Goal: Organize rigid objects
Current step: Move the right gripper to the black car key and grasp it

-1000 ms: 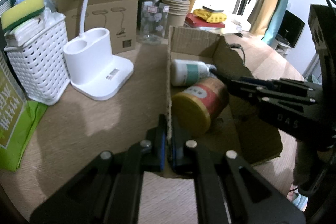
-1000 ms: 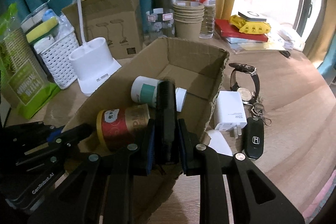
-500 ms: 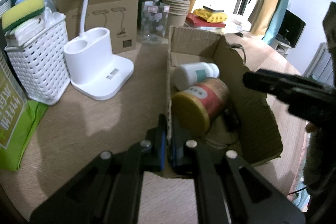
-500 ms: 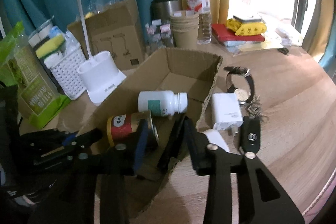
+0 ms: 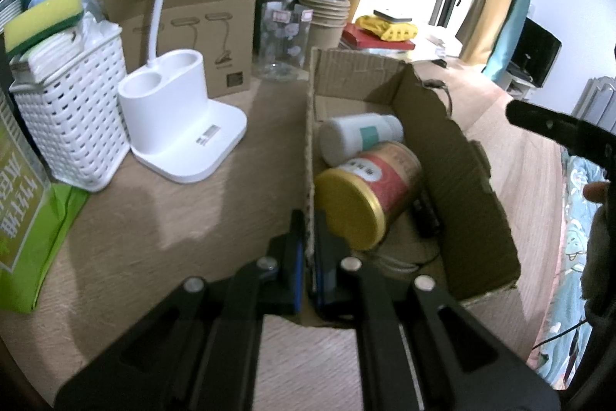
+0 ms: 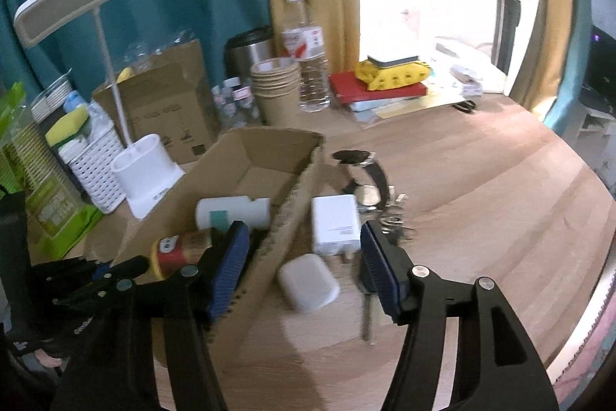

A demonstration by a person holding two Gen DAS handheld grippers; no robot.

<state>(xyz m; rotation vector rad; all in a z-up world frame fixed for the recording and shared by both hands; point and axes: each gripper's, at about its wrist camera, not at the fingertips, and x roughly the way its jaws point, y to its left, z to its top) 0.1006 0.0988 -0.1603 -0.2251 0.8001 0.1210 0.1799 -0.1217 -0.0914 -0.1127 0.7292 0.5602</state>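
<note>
An open cardboard box lies on the wooden table. Inside it are a white bottle, a red tin with a gold lid and a slim black object. My left gripper is shut on the box's near left wall. My right gripper hovers over the box's right wall; its jaws are opening with nothing between the pads. Below it, outside the box, lie a white charger, a white earbud case, a watch and keys.
Left of the box stand a white lamp base, a white basket with sponges and a green package. Behind are a lamp carton, a glass jar, paper cups and a water bottle.
The right gripper opened, let the black object drop into the box, then rose and drew back to the right, outside the box. The left gripper kept its hold on the wall.
</note>
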